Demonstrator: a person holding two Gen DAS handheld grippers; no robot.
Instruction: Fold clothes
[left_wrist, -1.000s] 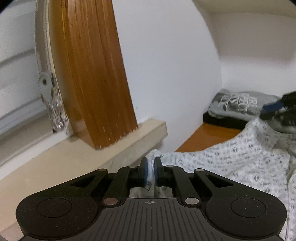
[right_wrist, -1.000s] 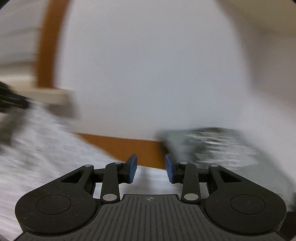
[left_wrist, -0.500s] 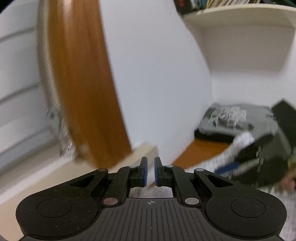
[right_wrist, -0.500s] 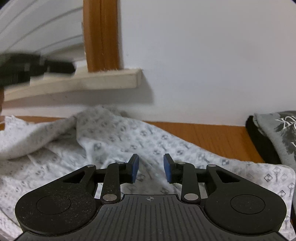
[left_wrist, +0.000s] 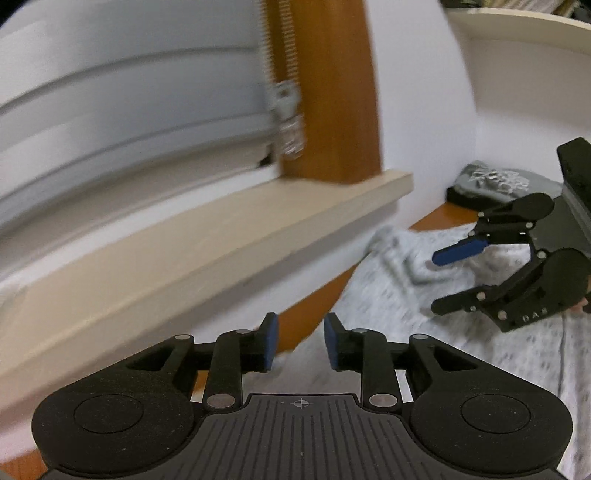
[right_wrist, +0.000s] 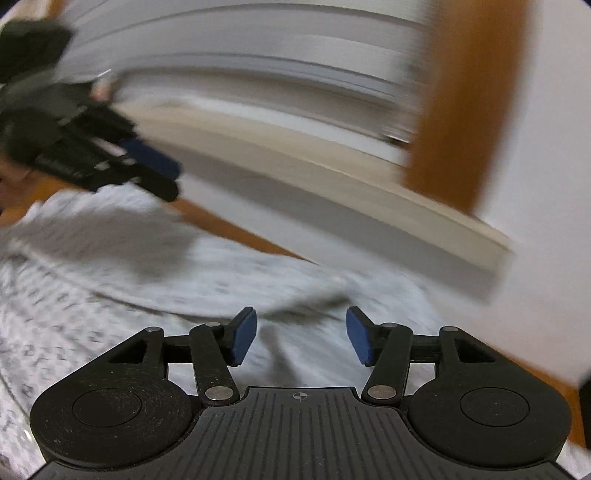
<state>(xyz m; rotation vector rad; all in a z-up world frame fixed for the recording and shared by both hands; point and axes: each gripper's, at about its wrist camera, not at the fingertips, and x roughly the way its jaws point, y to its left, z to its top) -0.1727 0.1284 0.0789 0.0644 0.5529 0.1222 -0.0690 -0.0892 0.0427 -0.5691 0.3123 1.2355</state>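
Two tools over a white patterned shirt (right_wrist: 122, 280) spread on a wooden bench (left_wrist: 439, 218) below a cream window ledge (left_wrist: 229, 236). Left tool (left_wrist: 300, 341) low over the near edge of the shirt, jaws opening, blue pads apart with nothing pinched between them; cloth and a strip of bench visible through the gap. Right tool (right_wrist: 301, 341) just above a raised fold of the shirt, jaws opening wider, pads clear of the fabric, nothing held. Each tool visible in the other's view: right one (left_wrist: 448, 280) over the far part of the shirt, left one (right_wrist: 162, 177) above its left edge. Shirt rumpled, reaching to the wall under the ledge. Folded grey garment with pale lettering (left_wrist: 491, 181) stacked on a dark one at the far end of the bench, well apart from both tools. Brown wooden frame (left_wrist: 325, 92) upright on the ledge. Much of both views smeared by blur
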